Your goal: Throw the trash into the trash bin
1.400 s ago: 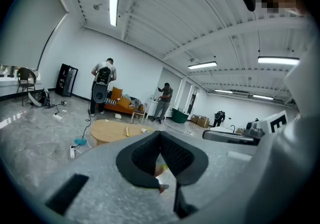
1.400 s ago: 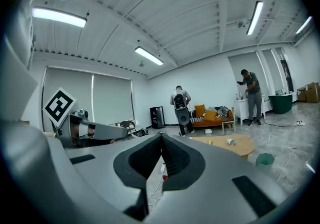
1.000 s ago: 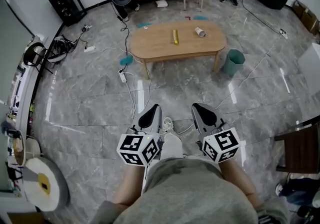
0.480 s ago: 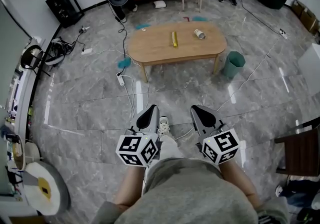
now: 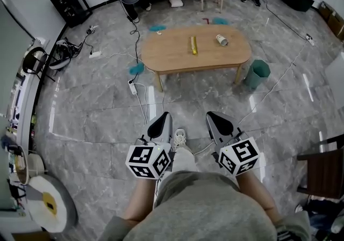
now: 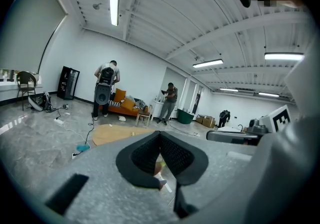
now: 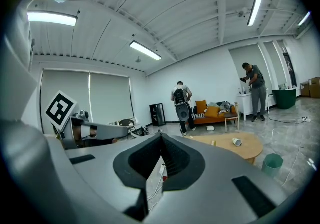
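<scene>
Head view first. I've got both tools low in front of me, left tool (image 5: 160, 126) and right tool (image 5: 219, 124) side by side, pointing across the floor at the table (image 5: 161, 55). The trash is on its top: a yellow tube (image 5: 193, 44) near the middle and a cup (image 5: 221, 39) on its side just right of that, both well apart from either tool. The bin (image 5: 258, 72) stands on the floor by the table's right end, so I'd say it's a short carry off that edge. Nothing is picked up yet; this looks like the walk-in. Watch the cables (image 5: 141, 97) trailing from the table's left leg toward my feet. The open floor is to the right, between me and the bin. A chair (image 5: 322, 165) sits far right, clear of my line.

Left gripper view now. The left tool (image 6: 160, 137) has its jaws closed together with nothing caught in them, only floor showing below the pads. The table (image 6: 112, 133) is a tan sliver ahead and to the left.

Right gripper view. The right tool (image 7: 161, 139) is likewise closed tight and empty. Beyond it I see the cup (image 7: 236, 141) lying on the table's right part and the bin (image 7: 272, 162) on the floor below that rim. I reckon both tools are held shut just for the walk and must open before reaching.
</scene>
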